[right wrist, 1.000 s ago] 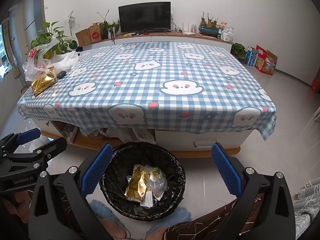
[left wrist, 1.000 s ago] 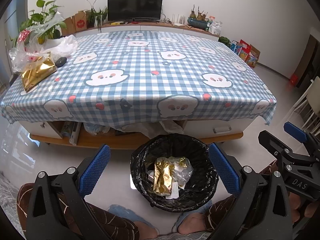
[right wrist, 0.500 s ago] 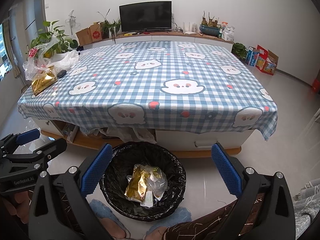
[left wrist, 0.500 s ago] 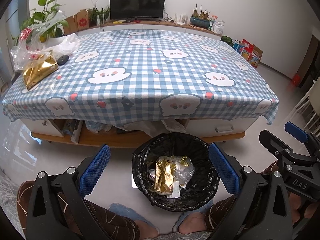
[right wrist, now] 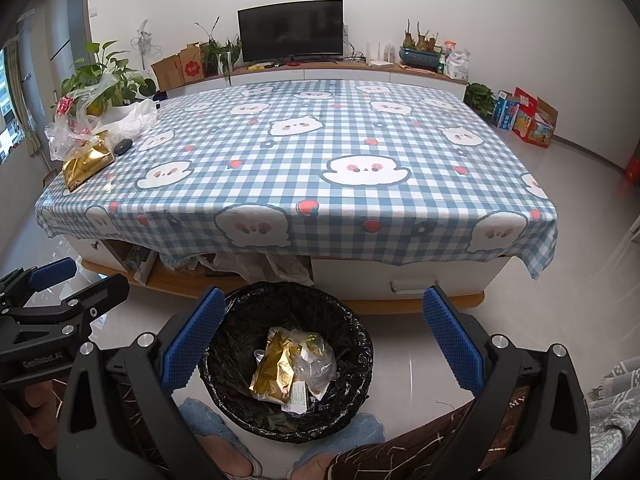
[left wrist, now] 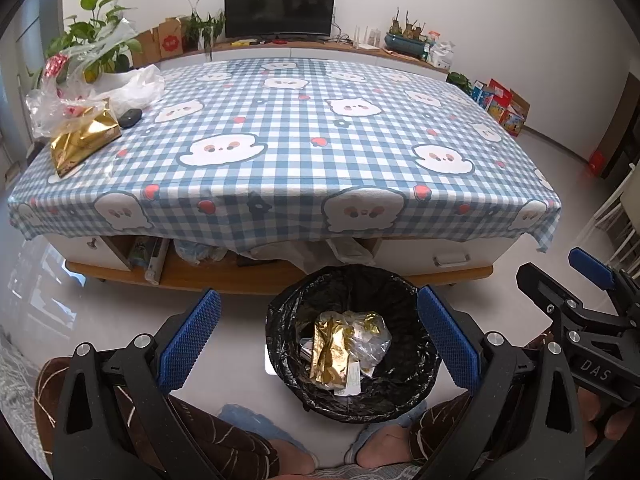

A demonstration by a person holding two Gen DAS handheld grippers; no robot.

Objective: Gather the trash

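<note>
A black-lined trash bin [left wrist: 286,322] stands on the floor in front of the table; it also shows in the right wrist view [right wrist: 360,344]. Gold foil and clear plastic wrappers [left wrist: 344,346] lie inside it. My left gripper [left wrist: 318,338] is open and empty above the bin. My right gripper [right wrist: 320,340] is open and empty over the bin's right side. A gold foil bag [left wrist: 82,140] and crumpled clear plastic bags [left wrist: 80,92] lie on the table's far left corner; the gold bag also shows in the right wrist view [right wrist: 86,162].
The table wears a blue checked cloth [left wrist: 304,132]. A small black object [left wrist: 130,116] lies by the gold bag. Potted plants [left wrist: 96,46] stand at the left. A TV [left wrist: 280,10] and a cabinet stand at the back. The person's feet [left wrist: 380,450] flank the bin.
Both grippers stay open and empty. The views have shifted slightly, with the bin sitting a little lower and the table a little farther.
</note>
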